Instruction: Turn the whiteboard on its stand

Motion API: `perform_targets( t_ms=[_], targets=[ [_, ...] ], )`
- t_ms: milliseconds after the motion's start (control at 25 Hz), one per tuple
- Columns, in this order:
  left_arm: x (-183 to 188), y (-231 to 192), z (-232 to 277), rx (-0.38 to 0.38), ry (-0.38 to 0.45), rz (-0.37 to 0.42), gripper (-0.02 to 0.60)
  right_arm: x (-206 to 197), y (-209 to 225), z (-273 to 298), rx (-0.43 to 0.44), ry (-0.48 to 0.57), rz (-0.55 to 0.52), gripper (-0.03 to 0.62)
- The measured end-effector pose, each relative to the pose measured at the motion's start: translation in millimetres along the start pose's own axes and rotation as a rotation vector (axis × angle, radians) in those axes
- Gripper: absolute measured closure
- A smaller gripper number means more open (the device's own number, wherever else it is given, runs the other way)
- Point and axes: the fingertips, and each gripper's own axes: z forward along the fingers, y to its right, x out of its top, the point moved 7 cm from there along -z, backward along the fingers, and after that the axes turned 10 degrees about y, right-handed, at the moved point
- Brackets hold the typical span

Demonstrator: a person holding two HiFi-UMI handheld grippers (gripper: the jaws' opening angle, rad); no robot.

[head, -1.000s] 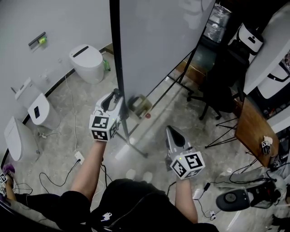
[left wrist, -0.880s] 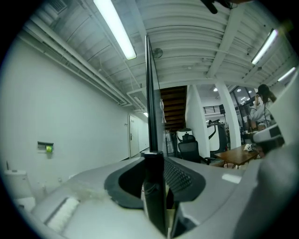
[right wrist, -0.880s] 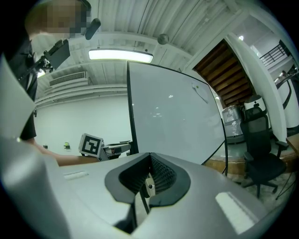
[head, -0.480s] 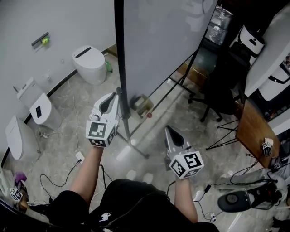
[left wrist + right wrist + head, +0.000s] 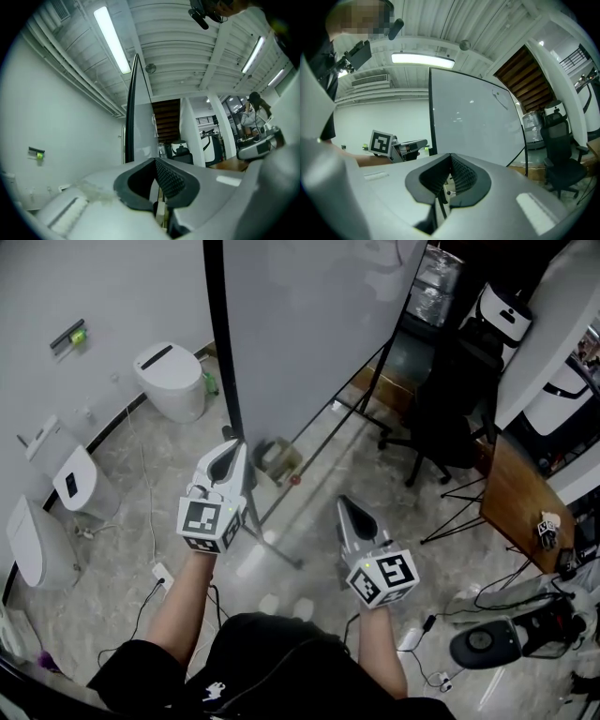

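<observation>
You are holding the left claw (image 5: 233, 451) and the right claw (image 5: 346, 507) pressed together and empty near the whiteboard (image 5: 309, 324), so pushing its black edge (image 5: 223, 362) slowly is looking safest.

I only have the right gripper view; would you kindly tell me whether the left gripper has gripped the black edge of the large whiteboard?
Observer: No. In the left gripper view the left gripper is shut, and the black edge of the large whiteboard rises just left of its jaws, not between them.
Operator: Thank you. What stands on the floor left of the board?
Observer: The head view shows a white toilet by the white wall there.
</observation>
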Motion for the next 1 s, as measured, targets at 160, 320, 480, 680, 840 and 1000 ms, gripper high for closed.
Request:
perform_targets(
  t_ms=[160, 320, 480, 680, 840, 1000],
  targets=[
    [1, 15, 10, -0.055, 0.015, -0.029, 0.577, 5, 2, -5, -0.027, 0.009, -0.019, 0.586],
    [1, 35, 22, -0.120, 0.026, -0.051, 0.577, 11, 7, -12, -0.062, 0.019, -0.043, 0.586],
    [1, 53, 30, -0.180, 0.031, -0.072, 0.578, 16, 10, -17, -0.094, 0.027, -0.063, 0.586],
    [-7, 78, 35, -0.260, 0.022, -0.084, 0.578, 20, 14, -25, -0.123, 0.029, -0.083, 0.586],
    [-10, 96, 34, -0.302, 0.005, -0.113, 0.578, 23, 19, -31, -0.145, 0.031, -0.093, 0.586],
    [-14, 107, 31, -0.322, -0.023, -0.145, 0.577, 23, 24, -34, -0.159, 0.031, -0.101, 0.586]
  ],
)
